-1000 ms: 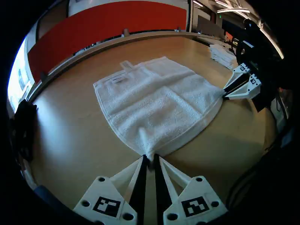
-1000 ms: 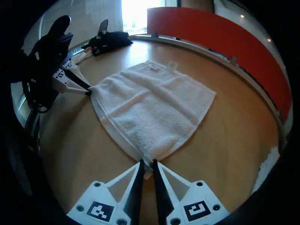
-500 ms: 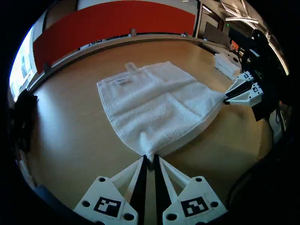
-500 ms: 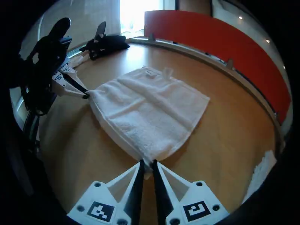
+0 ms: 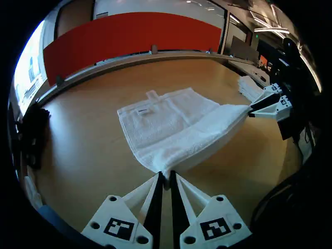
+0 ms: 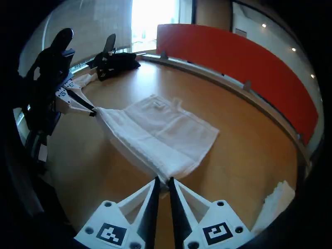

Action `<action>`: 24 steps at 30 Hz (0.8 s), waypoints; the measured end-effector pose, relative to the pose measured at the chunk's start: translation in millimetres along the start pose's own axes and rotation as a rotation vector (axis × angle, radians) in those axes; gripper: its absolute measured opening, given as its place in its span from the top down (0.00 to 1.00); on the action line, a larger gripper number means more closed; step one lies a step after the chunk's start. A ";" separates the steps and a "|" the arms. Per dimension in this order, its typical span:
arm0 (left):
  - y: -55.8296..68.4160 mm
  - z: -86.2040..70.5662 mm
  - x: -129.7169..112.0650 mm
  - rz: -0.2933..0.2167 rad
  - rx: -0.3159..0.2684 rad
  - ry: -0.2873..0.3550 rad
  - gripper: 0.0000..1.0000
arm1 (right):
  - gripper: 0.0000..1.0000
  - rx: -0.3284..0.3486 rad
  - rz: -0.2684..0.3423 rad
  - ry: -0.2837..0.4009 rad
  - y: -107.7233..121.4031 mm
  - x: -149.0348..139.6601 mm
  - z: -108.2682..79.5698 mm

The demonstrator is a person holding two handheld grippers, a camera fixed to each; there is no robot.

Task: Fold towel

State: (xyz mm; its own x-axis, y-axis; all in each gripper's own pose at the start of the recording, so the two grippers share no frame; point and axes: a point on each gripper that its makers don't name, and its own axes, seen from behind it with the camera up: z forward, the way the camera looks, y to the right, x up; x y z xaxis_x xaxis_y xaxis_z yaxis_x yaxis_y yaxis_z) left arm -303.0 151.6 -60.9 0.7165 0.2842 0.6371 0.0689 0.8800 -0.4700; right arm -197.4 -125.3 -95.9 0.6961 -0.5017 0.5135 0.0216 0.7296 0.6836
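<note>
Wooden table, folded stack, towel corners clamped in fingers of left gripper and right gripper.

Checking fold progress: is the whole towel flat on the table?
No, the towel has its near edge held up between left gripper and right gripper.

We see a wooden table: towel partly resting just ahead of the jaws, folded towel stack far ahead-right.
</note>
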 end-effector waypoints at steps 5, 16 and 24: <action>0.0 -14.1 16.9 0.001 0.007 0.026 0.87 | 0.83 -0.008 -0.006 0.015 1.7 11.8 -12.5; 2.9 -41.1 45.3 0.004 0.017 0.058 0.87 | 0.83 -0.008 -0.015 0.042 2.9 34.8 -37.4; 7.8 -57.4 58.1 -0.001 0.012 0.072 0.87 | 0.83 -0.011 -0.032 0.055 4.4 46.1 -51.7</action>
State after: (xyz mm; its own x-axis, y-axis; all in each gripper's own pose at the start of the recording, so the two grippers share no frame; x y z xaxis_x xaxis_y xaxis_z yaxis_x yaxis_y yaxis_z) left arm -221.0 153.1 -62.6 0.7643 0.2561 0.5919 0.0615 0.8847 -0.4621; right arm -128.2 -121.2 -96.0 0.7333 -0.4987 0.4621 0.0518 0.7187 0.6934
